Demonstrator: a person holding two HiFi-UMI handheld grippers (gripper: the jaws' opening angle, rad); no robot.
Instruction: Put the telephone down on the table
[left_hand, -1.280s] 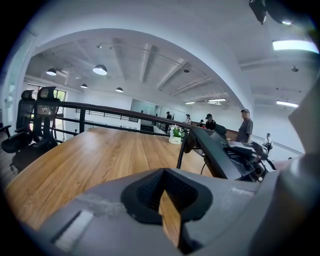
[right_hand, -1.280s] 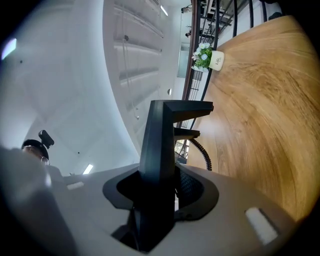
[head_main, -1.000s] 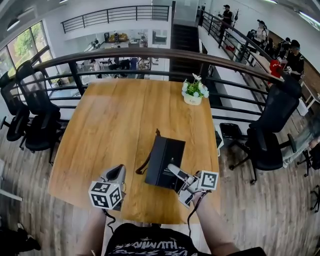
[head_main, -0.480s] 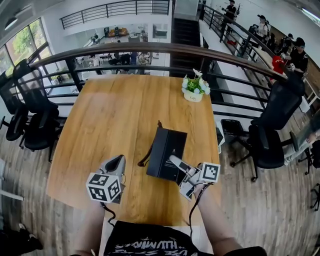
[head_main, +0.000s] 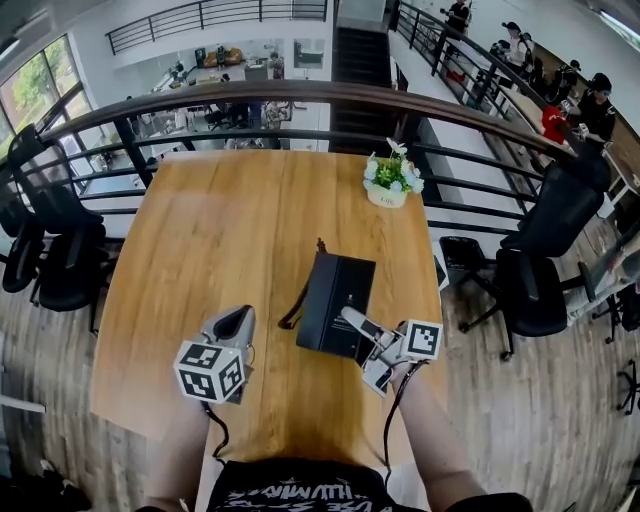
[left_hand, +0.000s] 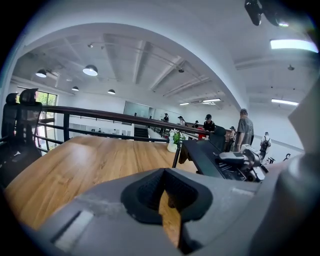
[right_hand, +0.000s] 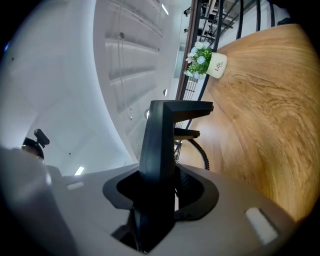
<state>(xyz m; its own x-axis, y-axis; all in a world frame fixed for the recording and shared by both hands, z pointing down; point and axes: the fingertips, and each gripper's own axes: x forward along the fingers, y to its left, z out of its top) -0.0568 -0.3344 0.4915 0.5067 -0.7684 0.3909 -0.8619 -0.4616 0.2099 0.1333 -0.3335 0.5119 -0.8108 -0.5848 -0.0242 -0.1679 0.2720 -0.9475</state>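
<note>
The black telephone (head_main: 335, 298) hangs over the near right part of the wooden table (head_main: 230, 220), its coiled cord (head_main: 294, 312) dangling at its left side. My right gripper (head_main: 352, 322) is shut on the telephone's near edge. In the right gripper view the dark telephone body (right_hand: 159, 145) stands clamped between the jaws of my right gripper (right_hand: 159, 200). My left gripper (head_main: 234, 324) hovers to the left of the telephone, apart from it, shut and holding nothing. From the left gripper (left_hand: 162, 192) the telephone (left_hand: 204, 154) shows at the right.
A white pot of flowers (head_main: 388, 182) stands at the table's far right. A dark railing (head_main: 300, 95) runs behind the far edge. Black office chairs stand at the left (head_main: 50, 240) and right (head_main: 545, 250). Several people are at the far right.
Both grippers have moved a little farther out over the table, away from me. The telephone went along in the right gripper. Both jaws look unchanged.
</note>
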